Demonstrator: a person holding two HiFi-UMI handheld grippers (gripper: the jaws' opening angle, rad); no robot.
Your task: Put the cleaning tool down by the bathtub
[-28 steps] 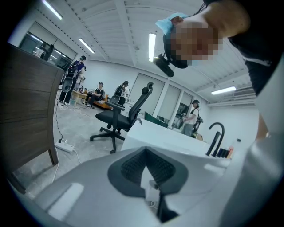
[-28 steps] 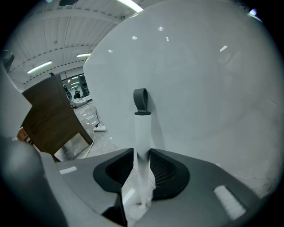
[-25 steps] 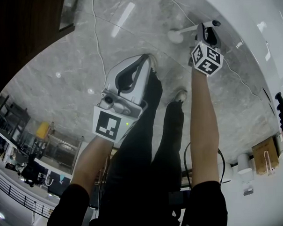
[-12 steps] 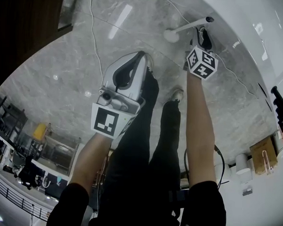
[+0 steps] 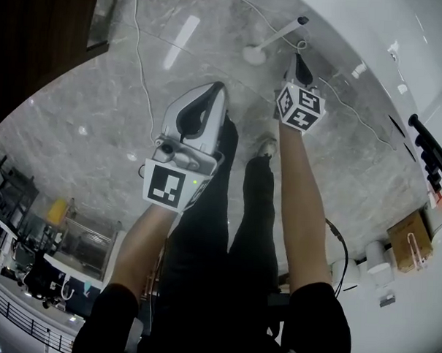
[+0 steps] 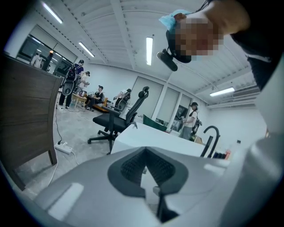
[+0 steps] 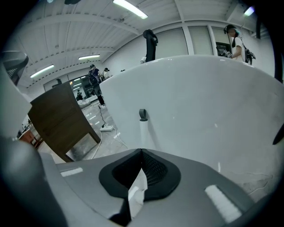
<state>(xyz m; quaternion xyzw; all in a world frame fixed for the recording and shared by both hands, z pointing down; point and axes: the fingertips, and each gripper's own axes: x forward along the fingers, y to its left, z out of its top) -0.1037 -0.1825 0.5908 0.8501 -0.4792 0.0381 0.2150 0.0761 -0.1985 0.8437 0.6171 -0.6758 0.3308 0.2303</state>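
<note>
both grippers empty: left gripper (image 6: 145, 153) fingers together, right gripper (image 7: 141, 153) fingers closing together on nothing. cleaning tool (image 5: 274, 38) stands on the floor (image 5: 100, 94), apparently leaning against the bathtub (image 7: 199, 102). put-down looks done; next, back the right gripper away without knocking it.

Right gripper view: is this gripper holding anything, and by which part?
Nothing is held. The right gripper has its jaws shut together, empty; the cleaning tool stands ahead of them, apart, against the bathtub.
</note>
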